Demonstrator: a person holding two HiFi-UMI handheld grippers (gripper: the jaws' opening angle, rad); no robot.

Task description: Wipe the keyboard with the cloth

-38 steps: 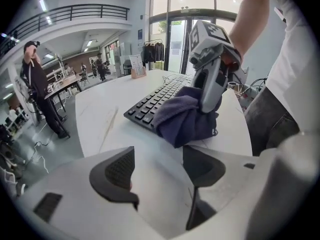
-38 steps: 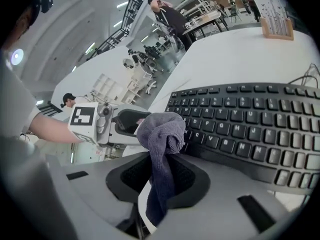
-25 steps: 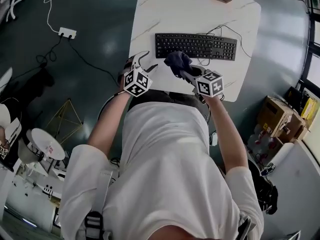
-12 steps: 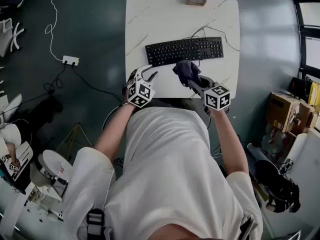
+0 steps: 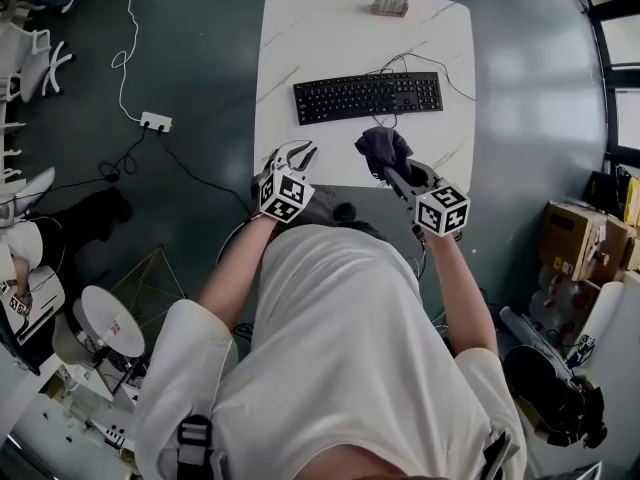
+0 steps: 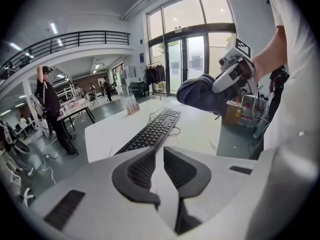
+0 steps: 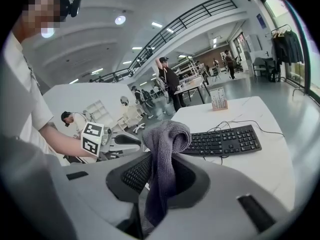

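The black keyboard (image 5: 368, 96) lies across the middle of the white table (image 5: 300, 28), its cable looping behind it. My right gripper (image 5: 392, 173) hangs over the table's near edge, shut on a dark grey cloth (image 5: 381, 149) that bunches above its jaws. From the right gripper view the cloth (image 7: 167, 154) hangs down between the pads, with the keyboard (image 7: 220, 140) beyond it. My left gripper (image 5: 297, 154) hovers at the near left edge. Its jaws are closing, a narrow gap is left, and nothing is between them (image 6: 159, 156). The keyboard (image 6: 150, 132) lies ahead of it.
A small wooden card stand (image 5: 392, 0) sits at the table's far edge. On the floor to the left are a power strip (image 5: 155, 121) and its cable. Cardboard boxes (image 5: 590, 268) stand at the right. People and desks show far behind in the gripper views.
Both grippers have lifted and drawn back from the keyboard toward the table's near edge. The left jaws have narrowed from wide open. The cloth stays in the right gripper.
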